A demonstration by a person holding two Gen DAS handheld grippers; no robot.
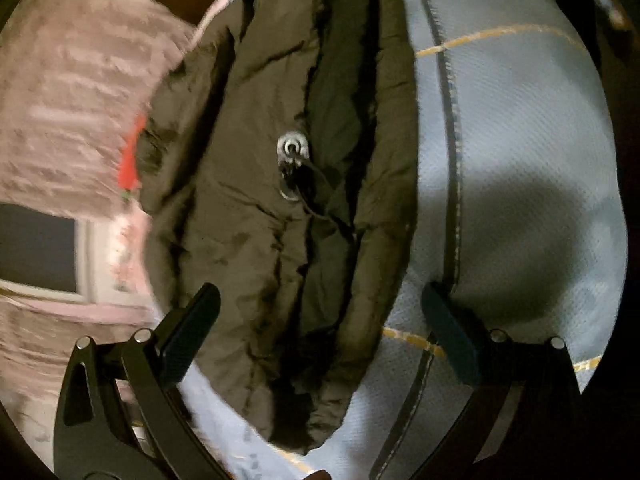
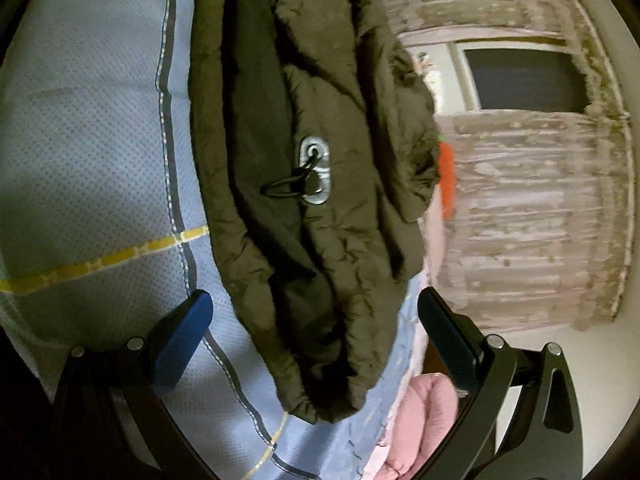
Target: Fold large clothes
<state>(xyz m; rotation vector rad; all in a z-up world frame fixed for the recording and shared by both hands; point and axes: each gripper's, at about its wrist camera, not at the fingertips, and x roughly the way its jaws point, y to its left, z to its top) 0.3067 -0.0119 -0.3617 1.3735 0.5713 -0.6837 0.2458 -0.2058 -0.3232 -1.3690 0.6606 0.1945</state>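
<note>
Lying bunched up on the bed is a dark olive puffy jacket, folded into a long lumpy bundle on top of a pale blue bedsheet with yellow and dark grey check lines. Near the middle of the bundle you can spot a silver eyelet patch with a black drawstring and toggle poking out of it.

Both grippers are just hovering over it with nothing in them. The left gripper has its jaws spread wide, one finger over the jacket's left edge and the other over the bare sheet on the right. The right gripper is spread wide too, with the lower end of the jacket showing between its blue-padded fingers; neither looks like it's touching the fabric.

Past the edge of the bed there's a pinkish patterned curtain, a dark window, something bright orange right by the jacket's edge, and a pink quilted thing at the bed's side. Left view is pretty motion-blurred.
</note>
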